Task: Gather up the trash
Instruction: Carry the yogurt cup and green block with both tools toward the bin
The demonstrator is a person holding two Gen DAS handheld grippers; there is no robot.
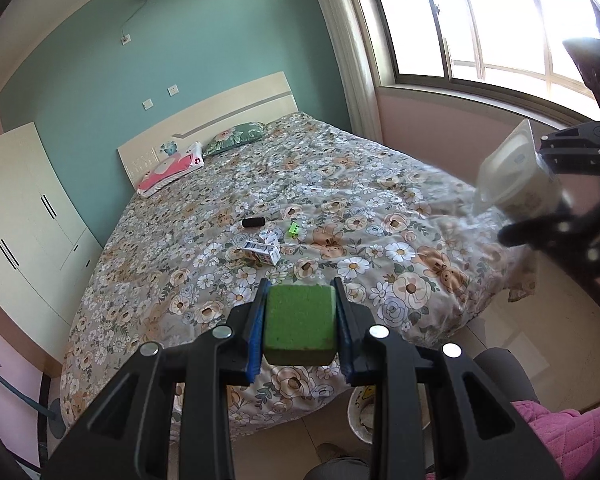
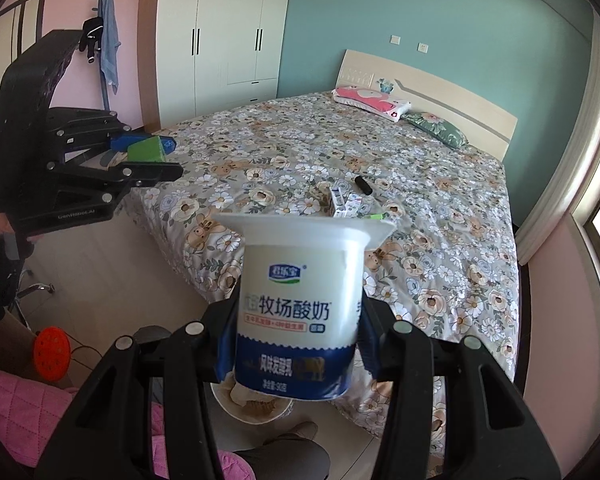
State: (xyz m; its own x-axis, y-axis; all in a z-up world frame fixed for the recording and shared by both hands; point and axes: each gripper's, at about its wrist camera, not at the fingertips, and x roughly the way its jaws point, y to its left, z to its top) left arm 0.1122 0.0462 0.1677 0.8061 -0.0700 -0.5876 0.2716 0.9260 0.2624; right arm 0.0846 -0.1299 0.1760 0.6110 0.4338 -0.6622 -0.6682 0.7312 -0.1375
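My left gripper (image 1: 300, 320) is shut on a green sponge block (image 1: 300, 322), held above the foot of the bed; the same gripper (image 2: 156, 160) and green block (image 2: 146, 150) show at the left of the right wrist view. A white and blue yogurt cup (image 2: 300, 308) is clamped in my right gripper (image 2: 296, 344), also seen at the right edge of the left wrist view as a blurred cup (image 1: 516, 176). On the floral bedspread (image 1: 340, 208) lie a small milk carton (image 1: 260, 250), a black cylinder (image 1: 253, 222) and a green clip (image 1: 293, 230). A white bin (image 2: 252, 404) sits on the floor below the cup, the same bin (image 1: 362, 412) partly hidden.
A white wardrobe (image 1: 24, 216) stands left of the bed. Two pillows (image 1: 204, 152) rest by the headboard. A person's pink sleeve (image 1: 568, 436) and grey-clad leg (image 2: 284, 456) are near the bottom. An orange perforated disc (image 2: 51, 352) lies on the floor, and a window (image 1: 500, 28) is at the right.
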